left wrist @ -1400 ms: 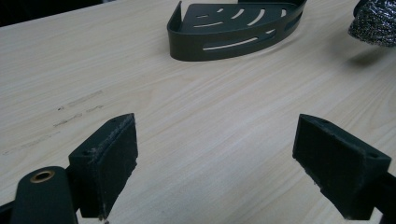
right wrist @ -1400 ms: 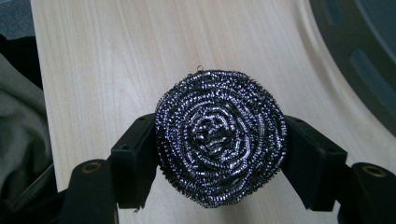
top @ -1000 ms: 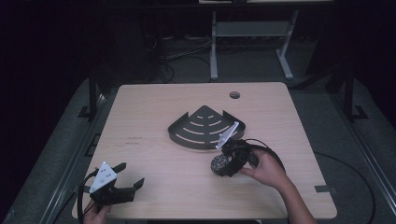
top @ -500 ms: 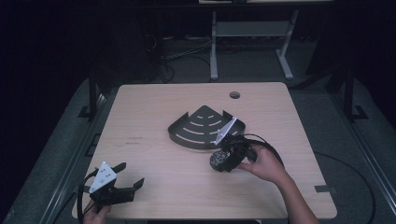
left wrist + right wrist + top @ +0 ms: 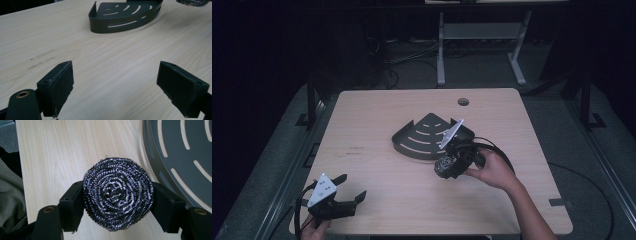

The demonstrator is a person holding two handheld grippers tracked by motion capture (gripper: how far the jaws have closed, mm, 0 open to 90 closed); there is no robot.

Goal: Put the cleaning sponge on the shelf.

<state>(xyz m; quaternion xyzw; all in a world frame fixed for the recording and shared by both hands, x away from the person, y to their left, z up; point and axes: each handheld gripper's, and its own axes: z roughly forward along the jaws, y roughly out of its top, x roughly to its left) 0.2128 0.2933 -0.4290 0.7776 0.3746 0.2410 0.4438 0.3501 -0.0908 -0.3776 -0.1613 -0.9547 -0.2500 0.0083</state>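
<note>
We see our right gripper [image 5: 117, 202] pinching a steel wool scourer [image 5: 118, 196] between its jaws, held above the table [image 5: 377, 125] just near of the dark corner rack [image 5: 422, 137]. Our left gripper [image 5: 343, 192] rests spread at the near left.

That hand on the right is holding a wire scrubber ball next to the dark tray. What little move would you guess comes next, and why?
Probably a short carry up and over the rim of the slotted corner tray. The right tool is shut on the steel scourer, held just beside the tray, and the tray has nothing in it.
</note>
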